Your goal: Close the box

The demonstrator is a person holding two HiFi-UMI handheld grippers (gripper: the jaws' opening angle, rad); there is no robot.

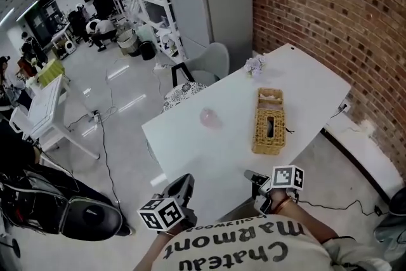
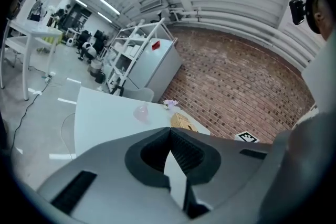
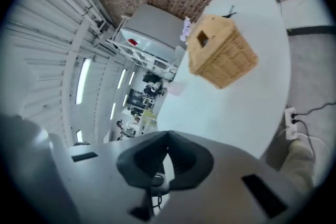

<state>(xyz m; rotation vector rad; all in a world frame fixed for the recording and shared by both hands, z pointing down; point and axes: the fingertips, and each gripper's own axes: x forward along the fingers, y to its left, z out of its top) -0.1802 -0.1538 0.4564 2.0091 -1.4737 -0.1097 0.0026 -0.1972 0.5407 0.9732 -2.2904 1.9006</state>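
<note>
At inspection, the wicker box (image 1: 269, 130) stood mid-way along the white table (image 1: 209, 152), its lid (image 1: 269, 97) apparently folded back, well apart from the left gripper (image 1: 183, 183) and right gripper (image 1: 252, 177), both closed and empty; approach not yet started, and the next move would require reaching for the lid.

We cannot identify the blurred pink object (image 1: 208, 116) or the tiny lilac cluster (image 1: 255, 65) on the white table (image 1: 222, 149); the wicker box (image 1: 269, 144) hides its inside behind a dark slot.
</note>
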